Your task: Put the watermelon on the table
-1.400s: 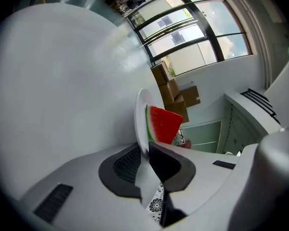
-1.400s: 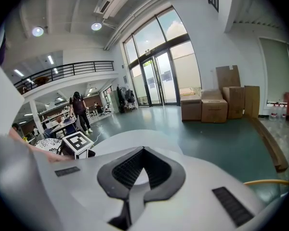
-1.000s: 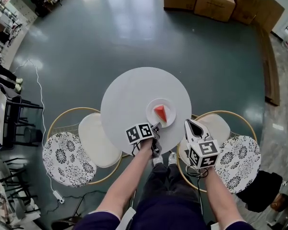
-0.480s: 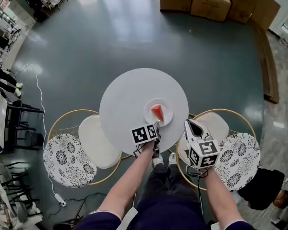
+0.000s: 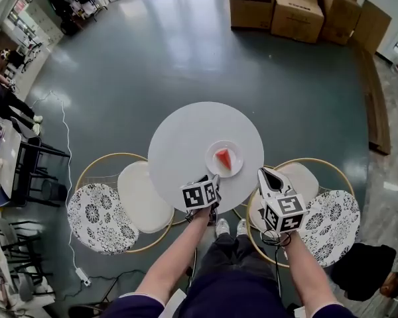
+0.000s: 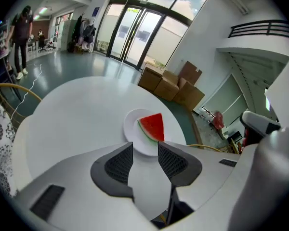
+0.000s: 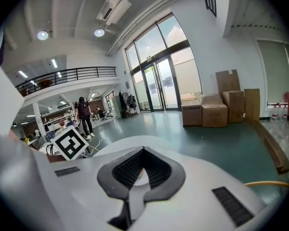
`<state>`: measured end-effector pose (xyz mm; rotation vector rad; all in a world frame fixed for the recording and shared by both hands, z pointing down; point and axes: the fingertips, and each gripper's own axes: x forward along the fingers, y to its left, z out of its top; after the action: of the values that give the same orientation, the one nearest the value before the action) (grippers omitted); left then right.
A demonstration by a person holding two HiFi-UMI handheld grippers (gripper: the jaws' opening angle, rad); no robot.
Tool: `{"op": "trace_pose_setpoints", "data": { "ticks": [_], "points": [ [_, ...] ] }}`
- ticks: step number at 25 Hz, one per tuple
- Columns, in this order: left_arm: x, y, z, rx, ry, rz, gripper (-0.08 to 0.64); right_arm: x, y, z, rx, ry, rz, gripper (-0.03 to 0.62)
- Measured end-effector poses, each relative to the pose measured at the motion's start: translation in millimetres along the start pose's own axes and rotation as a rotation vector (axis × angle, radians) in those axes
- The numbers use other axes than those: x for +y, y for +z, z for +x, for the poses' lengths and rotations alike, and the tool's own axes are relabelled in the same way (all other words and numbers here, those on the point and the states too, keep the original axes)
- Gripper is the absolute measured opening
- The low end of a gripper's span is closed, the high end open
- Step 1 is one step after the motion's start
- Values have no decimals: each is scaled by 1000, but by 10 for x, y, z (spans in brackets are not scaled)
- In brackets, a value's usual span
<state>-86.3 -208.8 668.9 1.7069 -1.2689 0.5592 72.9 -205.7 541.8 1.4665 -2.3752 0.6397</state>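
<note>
Red triangular watermelon wedge with a thin green rind [image 6: 152, 126] lay flat on a small round white plate [image 6: 133, 129], which sat on the round white table [image 5: 179, 144], on the side nearer the person and toward the right. So the task looked effectively done. Handling, my guess: light, soft wet flesh, slippery and easy to crush, with the rind the only stiff part. If it needed moving again, better to pinch the plate rim than the fruit, or else take the wedge at its rind end with light pressure. Left gripper [image 6: 145, 150] hovered just off the plate's near rim, at the table's near edge, angled down toward it with the forearm reaching out from the body. Its jaws were opening, already spread wide, with nothing between them and only plate and tabletop visible through the gap. Right gripper [image 5: 263, 172] was off the table's right edge, above the white seat cushion [image 5: 305, 172] of the gold-rimmed chair, pointing forward at a shallower angle. Its jaws met at the tips, empty.
</note>
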Motion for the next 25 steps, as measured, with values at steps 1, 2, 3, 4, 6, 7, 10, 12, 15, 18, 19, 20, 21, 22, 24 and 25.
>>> {"op": "trace_pose_setpoints", "data": {
  "ticks": [1,2,3,4,6,7,10,12,15,18,19,20,21,22,24,25],
  "points": [
    [-55,61,-119,-32,-17,35,160,35,51,-14,-7,10,-7,3],
    [-120,121,-243,-68,-41,71,160,72,106,-31,-16,20,-16,3],
    [-190,181,-370,-108,-67,105,160,110,164,-48,-25,29,-24,4],
    [-261,238,-499,-149,-92,135,160,148,222,-65,-37,38,-32,3],
    [-392,327,-746,-224,-132,187,160,226,329,-104,-61,58,-44,3],
    [-456,356,-860,-257,-146,212,158,268,375,-128,-73,70,-50,3],
    [-643,429,-1176,-343,-174,283,156,409,498,-201,-104,113,-78,3],
    [-753,487,-1377,-399,-184,333,152,507,584,-243,-123,138,-104,3],
    [-911,589,-1683,-480,-203,415,74,664,769,-298,-165,171,-136,3],
    [-1034,668,-1955,-545,-240,455,21,830,990,-368,-219,201,-153,3],
    [-1071,691,-2033,-565,-251,460,9,880,1057,-396,-237,211,-158,3],
    [-1111,714,-2104,-583,-262,463,6,924,1119,-427,-254,219,-164,3],
    [-1153,733,-2167,-600,-273,465,6,962,1176,-463,-271,227,-170,3],
    [-1195,750,-2221,-614,-283,468,6,994,1232,-505,-287,235,-175,3],
    [-1277,783,-2320,-638,-300,476,6,1047,1339,-600,-319,252,-178,3],
    [-1314,798,-2363,-647,-310,477,6,1070,1386,-648,-333,262,-176,3]
  ]
}}
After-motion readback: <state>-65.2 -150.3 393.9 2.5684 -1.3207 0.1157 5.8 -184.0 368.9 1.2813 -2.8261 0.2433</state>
